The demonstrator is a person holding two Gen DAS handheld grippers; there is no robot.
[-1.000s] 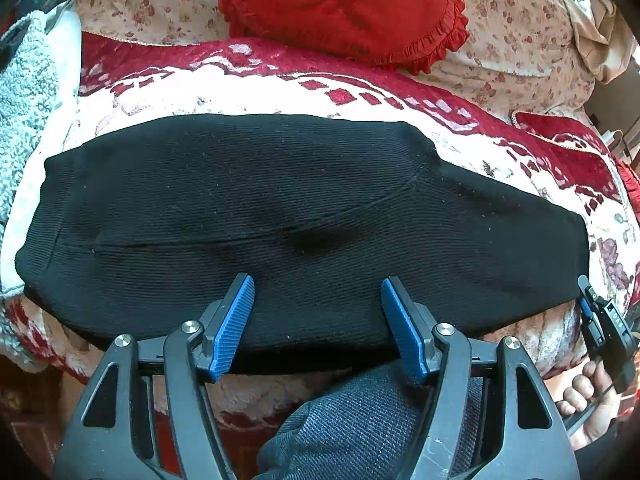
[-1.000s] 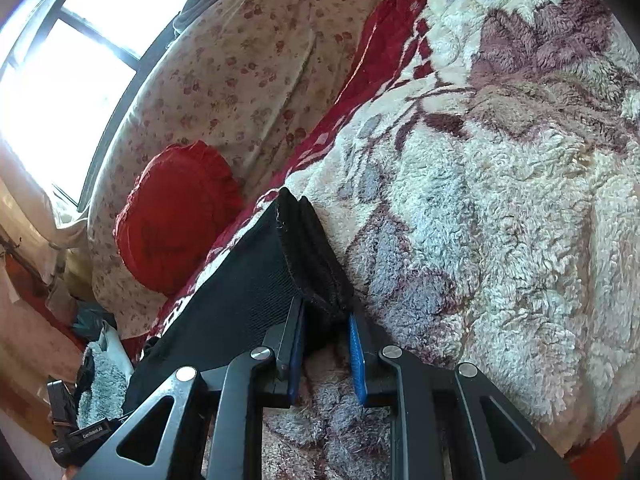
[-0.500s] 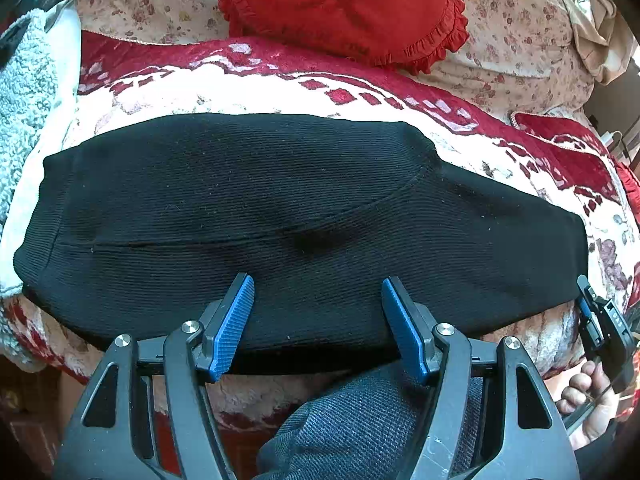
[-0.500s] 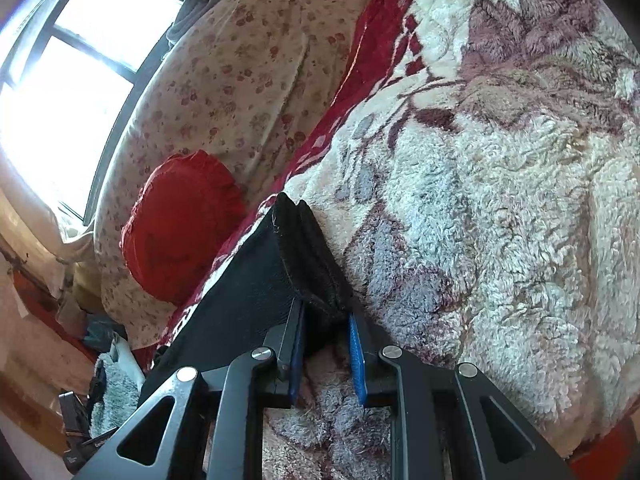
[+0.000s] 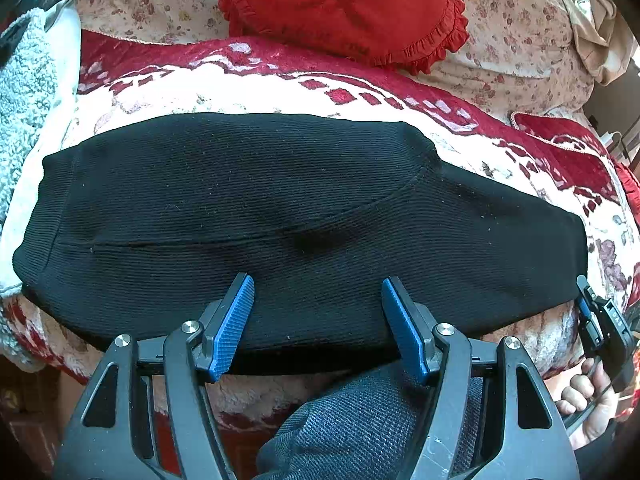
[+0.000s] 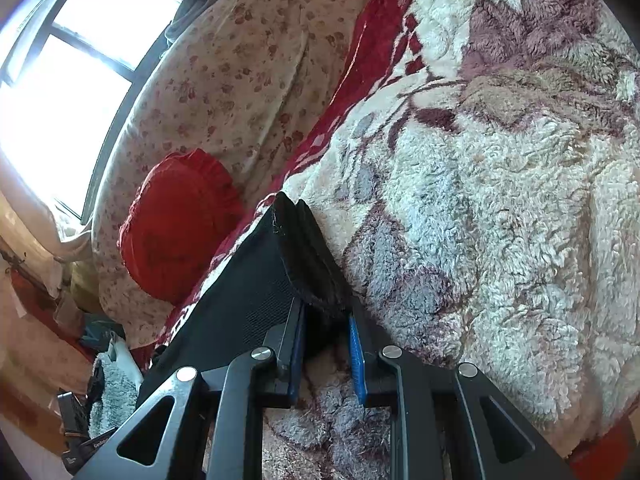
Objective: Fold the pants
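The black knit pants [image 5: 280,208] lie folded lengthwise across the fleece blanket [image 5: 208,92], waistband at the left, leg ends at the right. My left gripper [image 5: 316,320] is open and empty over the near edge at the pants' middle. My right gripper [image 6: 326,324] is shut on the leg-end corner of the pants [image 6: 308,256], at the near right; it shows at the right edge of the left wrist view [image 5: 600,320].
A red ruffled cushion [image 5: 344,4] leans on the floral backrest [image 5: 512,40] behind the pants. A grey fluffy cloth [image 5: 24,92] lies at the left. The person's denim knee [image 5: 360,428] is just below the left gripper. A window [image 6: 68,76] is at the far left.
Almost nothing. The right wrist camera has tilted slightly, with its grip on the pants' corner unchanged. The left gripper has stayed open in place.
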